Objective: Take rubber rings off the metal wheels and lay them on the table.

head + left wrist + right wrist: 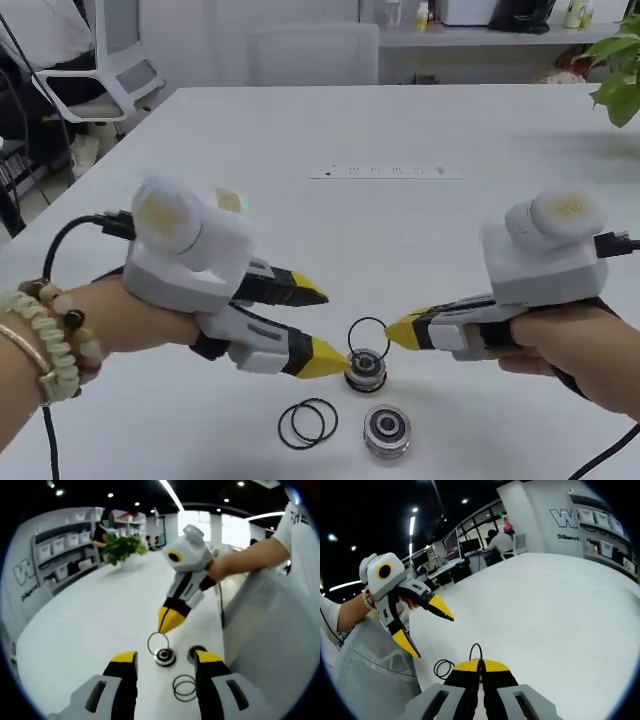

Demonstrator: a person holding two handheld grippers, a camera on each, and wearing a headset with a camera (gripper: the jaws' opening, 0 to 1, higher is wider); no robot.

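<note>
Yellow-tipped jaws of the right gripper (398, 333) (480, 666) are pressed together on a thin black rubber ring (368, 336) (476, 650), pinching its edge so that the loop stands upright. The ring's lower edge meets the top of a metal wheel (365, 371) (165, 656) just below the tips; whether it is still caught on the wheel I cannot tell. Across from them, the left gripper (315, 324) (166, 656) has its jaws spread wide, one tip just beside that wheel and touching neither wheel nor ring as far as the head view shows. Nearer the person, a second metal wheel (386, 431) (196, 653) sits on the white table (300, 130). Beside it, two loose rubber rings (307, 422) (185, 686) (442, 669) lie flat and overlapping.
</note>
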